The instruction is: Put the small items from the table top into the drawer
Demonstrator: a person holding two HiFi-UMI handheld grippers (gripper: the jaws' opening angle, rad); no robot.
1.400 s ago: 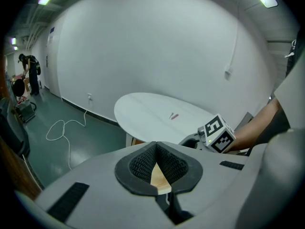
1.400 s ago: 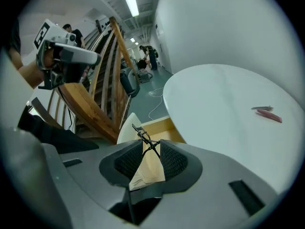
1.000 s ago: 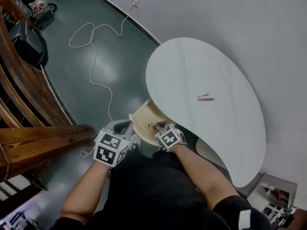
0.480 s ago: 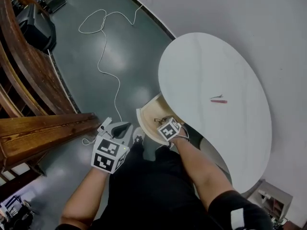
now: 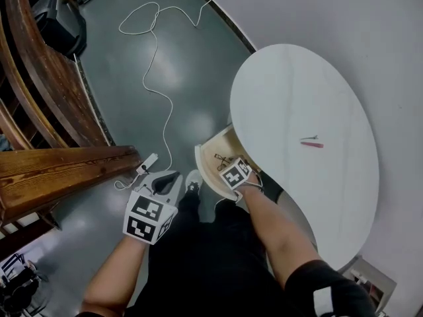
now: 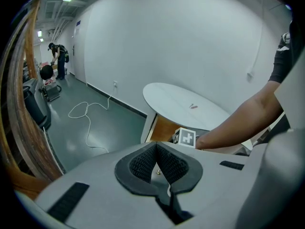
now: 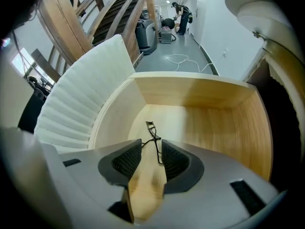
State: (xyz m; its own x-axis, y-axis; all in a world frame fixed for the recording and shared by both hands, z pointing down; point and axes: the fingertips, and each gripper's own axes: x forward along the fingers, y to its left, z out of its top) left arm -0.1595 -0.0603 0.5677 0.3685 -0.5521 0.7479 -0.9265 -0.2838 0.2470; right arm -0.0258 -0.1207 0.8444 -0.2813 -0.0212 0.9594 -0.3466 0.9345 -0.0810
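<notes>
Wire clip let go into the drawer

The right gripper (image 7: 151, 149) hung over the open drawer (image 7: 200, 92), jaws opening off the black wire clip (image 7: 151, 132) lying inside; the left gripper (image 6: 157, 159), pressed together and empty, stayed clear, while 2 items, a red stick (image 5: 312, 144) and a dark pin (image 5: 308, 138), lay on the table (image 5: 291, 91).

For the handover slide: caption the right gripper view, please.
Right claw, jaws opening, over the open wooden drawer; thin black wire tool lies loose on its floor between them.

Left gripper (image 6: 156, 149): jaws together, nothing between, held low beside left hip; left forearm (image 5: 117, 276) bare, bent. Right gripper (image 7: 151, 151): jaws opening, pads apart, pressing nothing; right forearm (image 5: 276, 233) stretched forward, angled down.
</notes>
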